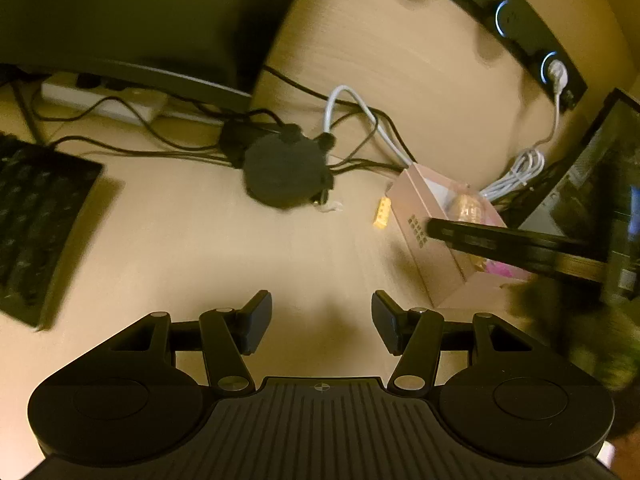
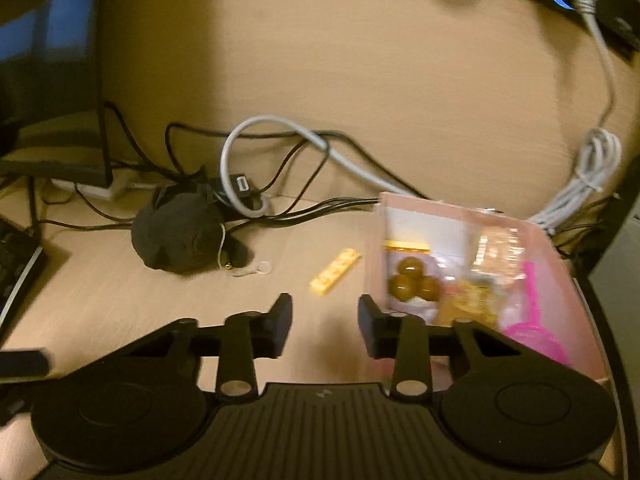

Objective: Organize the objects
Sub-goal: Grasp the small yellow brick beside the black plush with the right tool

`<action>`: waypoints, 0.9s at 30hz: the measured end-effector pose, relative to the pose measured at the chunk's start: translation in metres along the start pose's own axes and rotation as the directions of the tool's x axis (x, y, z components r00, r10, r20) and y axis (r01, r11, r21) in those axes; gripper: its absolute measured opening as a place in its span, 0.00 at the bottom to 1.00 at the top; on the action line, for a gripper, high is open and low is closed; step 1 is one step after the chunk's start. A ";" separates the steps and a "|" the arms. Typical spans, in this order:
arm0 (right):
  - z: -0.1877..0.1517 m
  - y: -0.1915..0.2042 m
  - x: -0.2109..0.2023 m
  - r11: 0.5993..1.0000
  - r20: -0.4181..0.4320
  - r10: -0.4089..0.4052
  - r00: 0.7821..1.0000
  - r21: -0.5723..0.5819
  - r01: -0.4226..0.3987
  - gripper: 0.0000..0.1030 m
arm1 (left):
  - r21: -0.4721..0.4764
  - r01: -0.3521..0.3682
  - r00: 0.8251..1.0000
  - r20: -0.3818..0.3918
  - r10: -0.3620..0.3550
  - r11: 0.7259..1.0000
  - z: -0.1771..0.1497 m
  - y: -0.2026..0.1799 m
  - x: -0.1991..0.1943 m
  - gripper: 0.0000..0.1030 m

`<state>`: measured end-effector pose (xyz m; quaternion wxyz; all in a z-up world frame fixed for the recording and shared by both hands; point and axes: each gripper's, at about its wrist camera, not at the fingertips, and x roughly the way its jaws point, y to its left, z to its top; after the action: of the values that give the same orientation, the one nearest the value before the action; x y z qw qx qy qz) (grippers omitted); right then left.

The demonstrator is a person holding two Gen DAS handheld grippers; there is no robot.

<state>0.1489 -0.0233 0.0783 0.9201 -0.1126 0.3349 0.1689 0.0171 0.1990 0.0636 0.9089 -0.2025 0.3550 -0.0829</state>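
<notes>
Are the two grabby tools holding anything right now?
No. The left tool and the right tool both have only bare desk between their fingers. The yellow block lies untouched beside the pink box.

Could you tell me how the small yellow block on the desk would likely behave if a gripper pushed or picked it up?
The yellow block looks rigid, small and probably light, so it would likely slide on the smooth desk rather than roll, given its flat, elongated shape. It lies flat and low, so the pads may struggle to get under it.
</notes>
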 end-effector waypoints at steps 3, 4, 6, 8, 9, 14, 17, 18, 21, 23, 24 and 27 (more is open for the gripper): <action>0.005 0.023 0.031 0.997 -0.007 -0.076 0.997 -0.019 0.076 0.26 | -0.016 -0.001 1.000 -0.005 0.001 1.000 -0.006 0.018 -0.014 0.58; 0.006 0.028 0.039 0.994 -0.006 -0.104 0.995 -0.028 0.103 0.26 | -0.020 -0.002 1.000 -0.008 0.001 1.000 -0.008 0.024 -0.019 0.58; 0.009 0.038 0.059 0.984 0.003 -0.172 0.985 -0.054 0.172 0.23 | -0.022 -0.010 1.000 -0.007 0.010 1.000 -0.011 0.034 -0.029 0.58; 0.010 0.044 0.075 0.972 0.007 -0.222 0.975 -0.083 0.222 0.18 | -0.032 -0.018 1.000 -0.001 0.017 0.999 -0.014 0.043 -0.038 0.58; 0.011 0.046 0.084 0.968 0.000 -0.233 0.973 -0.094 0.232 0.17 | -0.042 -0.021 1.000 0.000 0.021 0.999 -0.016 0.049 -0.043 0.58; 0.016 0.036 0.105 0.974 -0.031 -0.220 0.975 -0.054 0.218 0.17 | -0.068 -0.048 0.999 -0.003 0.048 0.996 -0.020 0.071 -0.055 0.58; 0.020 0.028 0.109 0.976 -0.031 -0.216 0.976 -0.004 0.216 0.17 | -0.082 -0.054 0.999 -0.010 0.053 0.995 -0.021 0.078 -0.057 0.58; 0.021 0.026 0.110 0.977 -0.032 -0.212 0.977 0.012 0.212 0.17 | -0.082 -0.052 0.999 -0.014 0.051 0.995 -0.022 0.079 -0.057 0.58; 0.023 0.019 0.110 0.980 -0.034 -0.184 0.982 0.065 0.186 0.17 | -0.062 -0.039 0.999 -0.030 0.037 0.997 -0.022 0.078 -0.055 0.58; 0.025 0.014 0.109 0.980 -0.040 -0.164 0.986 0.111 0.167 0.17 | -0.047 -0.028 0.999 -0.039 0.026 0.999 -0.022 0.075 -0.054 0.58; 0.025 0.012 0.108 0.978 -0.044 -0.152 0.987 0.139 0.157 0.17 | -0.043 -0.027 0.999 -0.042 0.025 0.999 -0.023 0.074 -0.053 0.58; 0.024 0.010 0.103 0.976 -0.054 -0.114 0.992 0.182 0.122 0.14 | -0.039 -0.022 0.999 -0.047 0.020 0.999 -0.024 0.072 -0.052 0.58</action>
<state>0.2335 0.0177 0.0278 0.9275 -0.0499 0.3618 0.0795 -0.0366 0.2722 0.0489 0.8970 -0.2149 0.3796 -0.0710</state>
